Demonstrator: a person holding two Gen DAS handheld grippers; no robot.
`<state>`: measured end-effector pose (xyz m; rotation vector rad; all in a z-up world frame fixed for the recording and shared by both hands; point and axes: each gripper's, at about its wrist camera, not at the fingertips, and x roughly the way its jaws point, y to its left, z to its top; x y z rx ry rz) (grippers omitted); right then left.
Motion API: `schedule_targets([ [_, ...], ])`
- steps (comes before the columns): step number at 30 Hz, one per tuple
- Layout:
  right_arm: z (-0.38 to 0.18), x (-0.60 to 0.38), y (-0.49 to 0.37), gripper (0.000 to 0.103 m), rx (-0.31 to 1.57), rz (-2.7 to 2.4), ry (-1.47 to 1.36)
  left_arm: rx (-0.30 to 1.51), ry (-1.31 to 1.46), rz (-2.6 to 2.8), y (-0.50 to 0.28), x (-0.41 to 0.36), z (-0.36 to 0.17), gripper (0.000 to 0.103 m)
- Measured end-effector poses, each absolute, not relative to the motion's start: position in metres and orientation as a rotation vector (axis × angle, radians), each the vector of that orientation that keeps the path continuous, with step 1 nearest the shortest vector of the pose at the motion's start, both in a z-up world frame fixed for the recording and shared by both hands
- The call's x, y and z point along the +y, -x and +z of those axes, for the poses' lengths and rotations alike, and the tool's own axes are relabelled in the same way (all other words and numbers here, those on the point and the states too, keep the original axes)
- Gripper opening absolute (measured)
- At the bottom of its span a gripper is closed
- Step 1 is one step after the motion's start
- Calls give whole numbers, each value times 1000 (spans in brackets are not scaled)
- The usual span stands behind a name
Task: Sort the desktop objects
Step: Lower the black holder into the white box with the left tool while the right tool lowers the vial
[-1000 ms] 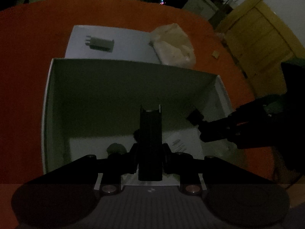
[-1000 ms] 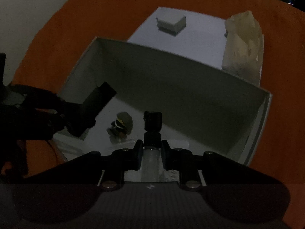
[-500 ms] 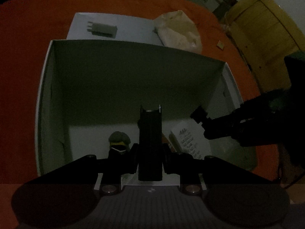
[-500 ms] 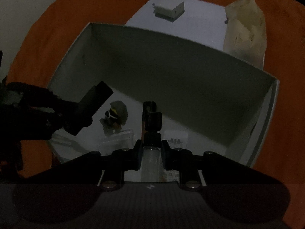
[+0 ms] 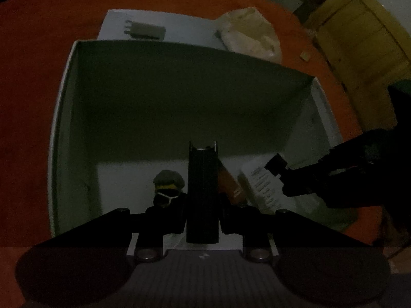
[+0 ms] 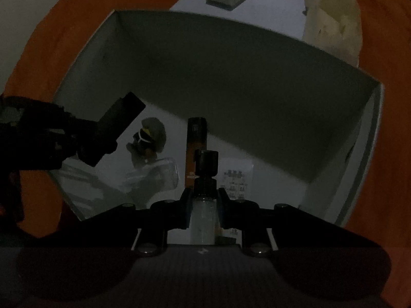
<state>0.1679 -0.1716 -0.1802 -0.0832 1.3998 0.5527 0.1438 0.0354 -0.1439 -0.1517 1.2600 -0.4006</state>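
Note:
My left gripper (image 5: 203,200) is shut on a black oblong block (image 5: 203,174) and hangs over an open white box (image 5: 61,118). My right gripper (image 6: 204,197) is shut on a small bottle (image 6: 204,218) with pale contents and a black cap (image 6: 206,163), also inside the box's opening. On the box floor lie a little figure with a grey hat (image 6: 150,133), an orange and black tube (image 6: 195,148), a clear plastic case (image 6: 154,177) and a printed white card (image 6: 236,179). In each wrist view the other gripper shows at the side: right gripper (image 5: 285,177), left gripper (image 6: 102,138).
Behind the box a white lid (image 5: 185,30) carries a white charger plug (image 5: 145,29), with a pale crumpled bag (image 5: 249,36) beside it. All of it stands on a round table with an orange cloth (image 5: 30,77). A wooden cabinet (image 5: 359,38) is at the far right. The light is dim.
The right gripper has sunk a little deeper into the box with the bottle. More of the box floor and the things on it now shows in both views. Both grips are unchanged.

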Motion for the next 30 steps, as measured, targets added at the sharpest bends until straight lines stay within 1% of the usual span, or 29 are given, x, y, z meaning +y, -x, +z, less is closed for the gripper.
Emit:
schedule_targets([
  [8, -207, -164, -159, 22, 1424, 534, 171, 1284, 113, -377, -139, 35, -161, 21],
  [16, -226, -161, -156, 22, 1456, 510, 200, 1300, 80, -366, -138, 30, -173, 21],
  [30, -237, -158, -147, 23, 1448, 512, 255, 1325, 34, -359, -134, 28, -188, 21],
])
